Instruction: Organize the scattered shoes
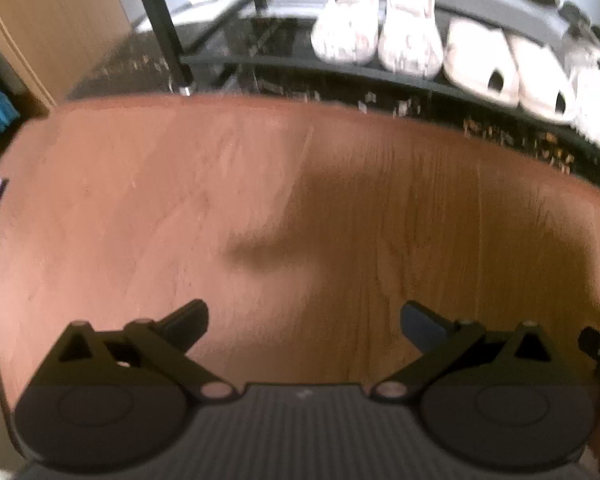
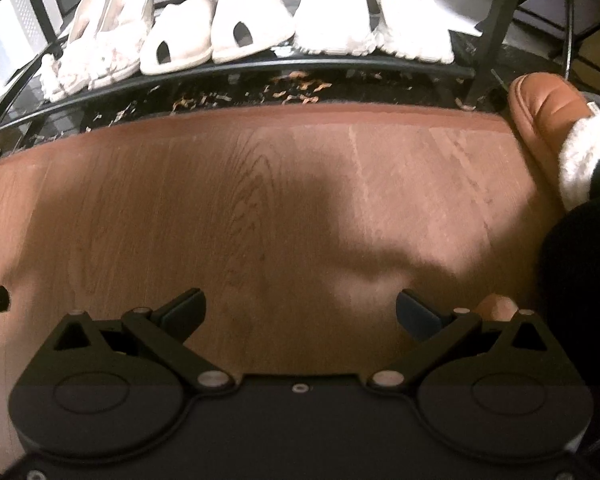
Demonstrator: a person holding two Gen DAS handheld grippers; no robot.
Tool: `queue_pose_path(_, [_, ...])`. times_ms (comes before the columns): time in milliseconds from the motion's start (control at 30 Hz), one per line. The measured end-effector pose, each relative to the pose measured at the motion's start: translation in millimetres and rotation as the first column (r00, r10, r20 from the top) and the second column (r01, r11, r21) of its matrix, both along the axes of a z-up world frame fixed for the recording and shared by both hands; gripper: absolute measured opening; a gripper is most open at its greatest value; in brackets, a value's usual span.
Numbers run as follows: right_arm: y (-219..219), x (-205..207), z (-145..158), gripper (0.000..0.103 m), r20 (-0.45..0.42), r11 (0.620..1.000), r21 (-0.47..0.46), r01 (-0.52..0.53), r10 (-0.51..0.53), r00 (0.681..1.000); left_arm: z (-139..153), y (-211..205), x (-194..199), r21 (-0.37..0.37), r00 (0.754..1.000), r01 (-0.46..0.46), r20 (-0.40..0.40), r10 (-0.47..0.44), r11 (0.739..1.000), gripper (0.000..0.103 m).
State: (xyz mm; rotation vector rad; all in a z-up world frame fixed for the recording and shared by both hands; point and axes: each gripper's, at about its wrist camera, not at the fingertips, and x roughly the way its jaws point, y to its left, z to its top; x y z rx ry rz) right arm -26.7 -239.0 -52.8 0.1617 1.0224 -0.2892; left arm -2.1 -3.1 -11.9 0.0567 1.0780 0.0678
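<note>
1. Both grippers are spread wide with nothing between the fingers: left gripper (image 1: 304,320) and right gripper (image 2: 300,310), each over bare wooden floor (image 2: 260,200).
2. Three white pairs sit side by side on the black shoe rack (image 2: 260,66) along the top of the right view: flats (image 2: 100,52), open-toe slippers (image 2: 216,32), sneakers (image 2: 372,20).
3. One tan fleece-lined slipper (image 2: 552,120) is on the floor at the right edge, just beside the rack's leg.
</note>
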Motion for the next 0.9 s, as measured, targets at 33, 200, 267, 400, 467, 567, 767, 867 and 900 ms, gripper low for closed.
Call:
queue_pose_path(33, [-0.5,-1.7,2.9,0.103,0.018,1.0,-0.001,0.004,-0.004,1.0,2.7,-0.4,-1.5,0.0,1.0,-0.002,0.024,0.002,1.0,0.102])
queue_pose_path(200, [-5.2,-5.6,10.6,0.103,0.077,1.0,0.009,0.026,-0.027,0.997,14.0,-0.7,-6.2,-0.01,0.994,-0.011,0.11,0.012,1.0,0.102])
queue_pose_path(267, [-6.6,-6.7,12.5,0.103,0.088,0.999,0.011,0.031,-0.032,0.996,18.0,0.5,-6.3,-0.013,0.991,-0.017,0.132,0.019,1.0,0.102])
queue_pose_path(400, [-7.5,-8.7,15.6,0.103,0.103,0.999,0.014,0.029,-0.03,0.994,25.5,3.3,-6.4,-0.019,0.985,-0.026,0.171,0.029,0.999,0.102])
queue_pose_path(467, [-11.2,-7.5,17.2,0.103,0.105,0.999,0.018,0.026,-0.028,0.994,26.9,3.1,-5.9,-0.015,0.984,-0.029,0.176,0.032,0.999,0.102])
queue_pose_path(567, [-12.5,-8.0,18.1,0.103,0.106,0.999,0.024,0.027,-0.029,0.994,27.4,4.1,-5.0,-0.009,0.984,-0.039,0.176,0.04,0.999,0.102])
queue_pose_path(767, [-12.9,-8.4,19.6,0.103,0.11,0.999,0.039,0.03,-0.034,0.993,24.8,14.9,-2.4,-0.015,0.981,-0.121,0.151,0.122,0.993,0.102])
queue_pose_path(867, [-17.2,-12.3,24.4,0.103,0.16,0.993,0.115,0.017,-0.036,0.986,25.4,33.3,0.6,-0.024,0.959,-0.238,0.151,0.238,0.971,0.102])
queue_pose_path(900, [-18.7,-13.6,26.1,0.103,0.178,0.99,0.141,0.012,-0.037,0.983,26.2,40.0,1.0,-0.03,0.949,-0.276,0.152,0.277,0.961,0.102])
